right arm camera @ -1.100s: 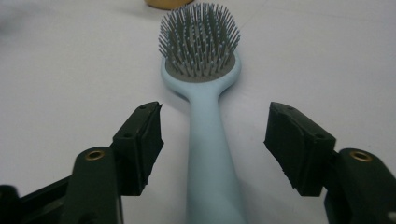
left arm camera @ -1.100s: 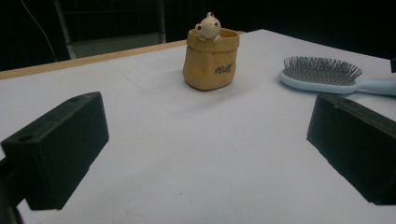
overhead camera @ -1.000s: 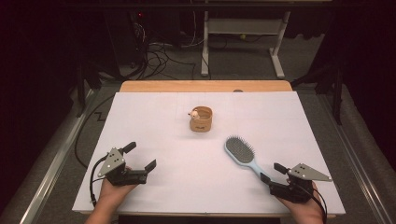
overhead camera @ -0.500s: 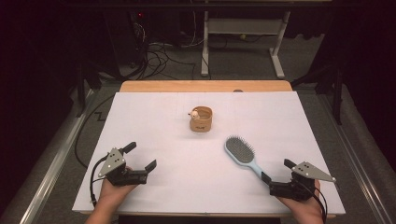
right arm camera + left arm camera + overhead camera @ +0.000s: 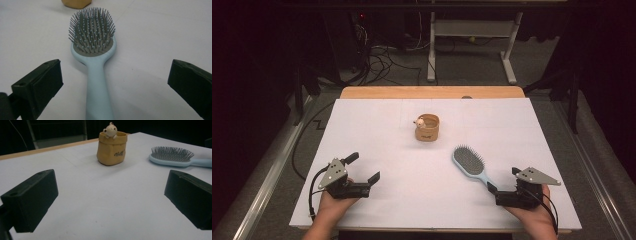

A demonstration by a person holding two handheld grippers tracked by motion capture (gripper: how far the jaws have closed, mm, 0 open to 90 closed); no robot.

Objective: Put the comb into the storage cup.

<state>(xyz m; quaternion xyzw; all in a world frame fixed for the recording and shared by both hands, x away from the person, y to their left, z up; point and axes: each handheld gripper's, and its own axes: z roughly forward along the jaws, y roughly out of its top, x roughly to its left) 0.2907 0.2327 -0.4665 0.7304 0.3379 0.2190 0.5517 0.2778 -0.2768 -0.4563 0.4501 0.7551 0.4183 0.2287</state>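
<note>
- The right gripper (image 5: 503, 181) has drawn back toward the near edge of the bench (image 5: 377, 125) and squared up behind the hairbrush (image 5: 469, 163); a second ago it sat a little further forward and more to the left.
- Its jaws are spread wide with nothing between them; in the right gripper view the pale blue handle (image 5: 96, 85) runs straight up the middle of the gap, touching neither jaw.
- I judge this as lining up for a grasp on the handle: a short push forward would put it between the jaws.
- The hairbrush lies flat, bristles up, on the right half of the bench, head pointing toward the small tan pot (image 5: 427, 127) with a bear figure at its rim.
- The left gripper (image 5: 362, 170) has not moved; its jaws are also released and empty, resting near the front-left edge.
- Open room is generous: bare white surface lies between both grippers and around the brush, with the pot well apart toward the middle.
- The right hand sits close to the near edge, so spare travel lies forward, not back.
</note>
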